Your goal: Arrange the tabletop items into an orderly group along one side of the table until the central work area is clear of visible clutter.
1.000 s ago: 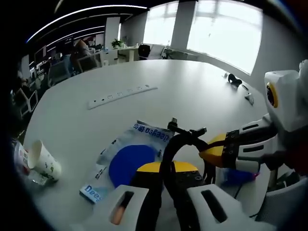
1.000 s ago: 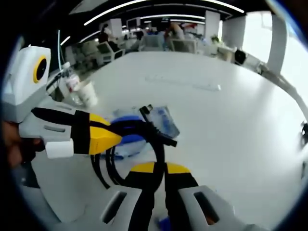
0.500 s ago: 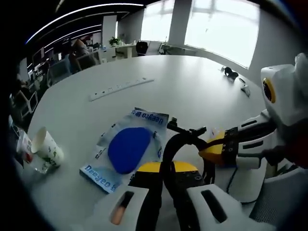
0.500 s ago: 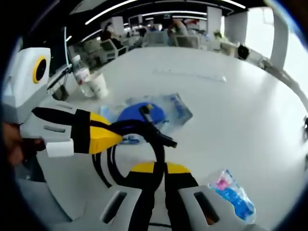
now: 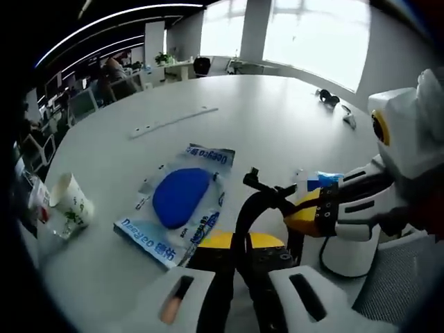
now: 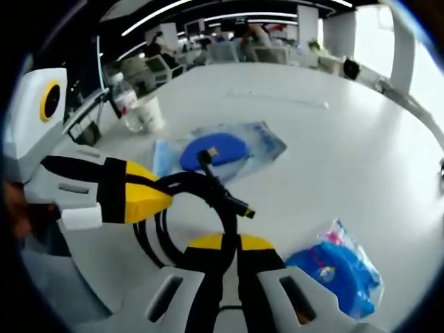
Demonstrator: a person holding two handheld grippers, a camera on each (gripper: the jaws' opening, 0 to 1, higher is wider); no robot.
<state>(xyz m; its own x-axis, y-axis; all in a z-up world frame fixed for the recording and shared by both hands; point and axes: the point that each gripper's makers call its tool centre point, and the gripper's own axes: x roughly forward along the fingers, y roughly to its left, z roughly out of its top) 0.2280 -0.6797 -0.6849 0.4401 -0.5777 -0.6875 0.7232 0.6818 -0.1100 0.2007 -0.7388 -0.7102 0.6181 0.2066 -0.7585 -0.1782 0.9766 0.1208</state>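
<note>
A coiled black cable [image 5: 244, 208] hangs above the white table [image 5: 277, 132], held from two sides. My left gripper [image 5: 239, 243] is shut on the loop's lower part; it enters the right gripper view from the left [image 6: 163, 201]. My right gripper [image 6: 225, 243] is shut on the same cable [image 6: 208, 191] and reaches into the left gripper view from the right [image 5: 295, 216]. A flat clear packet with a blue disc [image 5: 177, 201] lies under the cable [image 6: 215, 149]. A small blue bag [image 6: 336, 267] lies near my right jaws [image 5: 325, 179].
A paper cup [image 5: 69, 205] and a plastic bottle [image 6: 125, 100] stand near the table edge. A white power strip [image 5: 173, 121] lies farther out on the table. Small dark objects [image 5: 329, 97] sit at the far edge. Office desks and chairs stand beyond.
Both views have shifted as the hands rose with the cable. The small blue bag has come into sight near the right jaws. Both grips on the cable are unchanged.
</note>
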